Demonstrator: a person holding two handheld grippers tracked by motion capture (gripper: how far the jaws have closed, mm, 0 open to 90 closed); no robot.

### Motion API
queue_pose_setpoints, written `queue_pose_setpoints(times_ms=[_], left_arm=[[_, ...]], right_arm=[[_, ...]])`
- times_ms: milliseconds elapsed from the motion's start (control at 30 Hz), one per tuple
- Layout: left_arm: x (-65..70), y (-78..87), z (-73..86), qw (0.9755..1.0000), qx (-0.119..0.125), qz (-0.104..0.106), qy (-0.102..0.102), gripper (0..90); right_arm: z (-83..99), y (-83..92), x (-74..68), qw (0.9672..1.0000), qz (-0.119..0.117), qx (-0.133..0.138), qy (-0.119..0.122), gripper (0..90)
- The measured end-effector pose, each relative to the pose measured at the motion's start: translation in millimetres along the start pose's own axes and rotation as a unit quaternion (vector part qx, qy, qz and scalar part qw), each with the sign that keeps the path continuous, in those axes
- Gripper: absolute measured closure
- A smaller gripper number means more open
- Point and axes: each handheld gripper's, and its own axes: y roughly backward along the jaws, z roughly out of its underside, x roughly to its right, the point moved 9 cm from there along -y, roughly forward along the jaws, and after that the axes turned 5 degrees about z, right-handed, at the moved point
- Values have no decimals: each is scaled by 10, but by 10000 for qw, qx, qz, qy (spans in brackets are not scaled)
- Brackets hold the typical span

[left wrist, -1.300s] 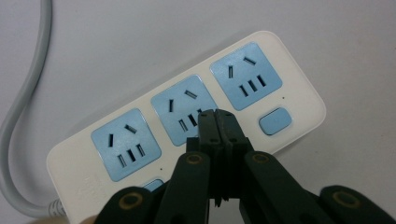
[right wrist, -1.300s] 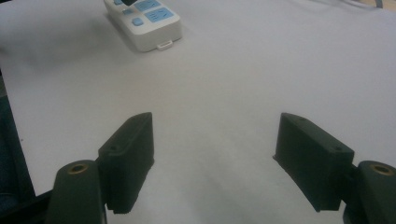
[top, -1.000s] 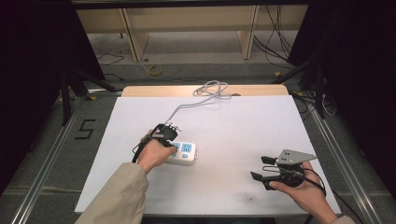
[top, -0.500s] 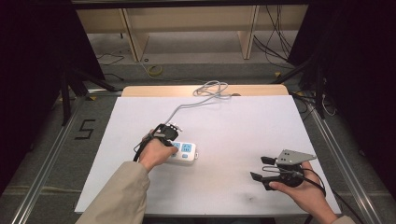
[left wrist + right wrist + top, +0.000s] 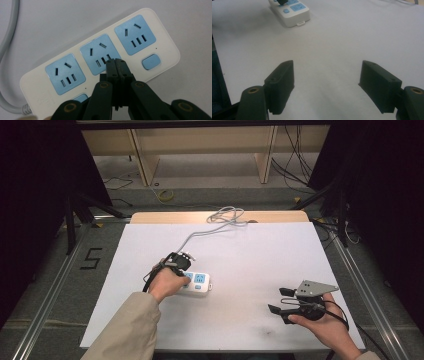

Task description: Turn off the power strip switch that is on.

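Fingers (image 5: 116, 68) closed over power strip (image 5: 100, 60); strip lies left-right.

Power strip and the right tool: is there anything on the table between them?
No. In the high view, only bare white table lies between the power strip and the right tool.

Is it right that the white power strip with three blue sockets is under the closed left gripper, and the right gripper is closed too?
Not quite. The right gripper is open: the right gripper view shows its jaws wide apart over bare table. The rest holds: the left gripper is closed over the white power strip with three blue sockets.
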Motion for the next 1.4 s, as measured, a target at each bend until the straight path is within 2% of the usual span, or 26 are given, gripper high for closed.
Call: queue_pose_setpoints(times_ms=[467, 800, 1167, 1300, 1400], left_arm=[[-9, -4, -7, 9998, -104, 39, 152, 899], [-3, -8, -17, 9997, -204, -47, 147, 899], [-7, -11, -25, 9994, -286, -21, 190, 899], [-4, -6, -22, 9992, -366, -64, 111, 899], [2, -3, -15, 9992, -384, -24, 139, 899]], right_arm=[[4, 1, 1, 10000, -2, -6, 0, 282], [11, -1, -3, 10000, -5, -18, -8, 283], [12, -5, 0, 10000, -8, -23, -4, 283], [12, -5, 6, 10000, 9, -18, -2, 283], [14, -3, 6, 10000, 7, -25, -5, 283]])
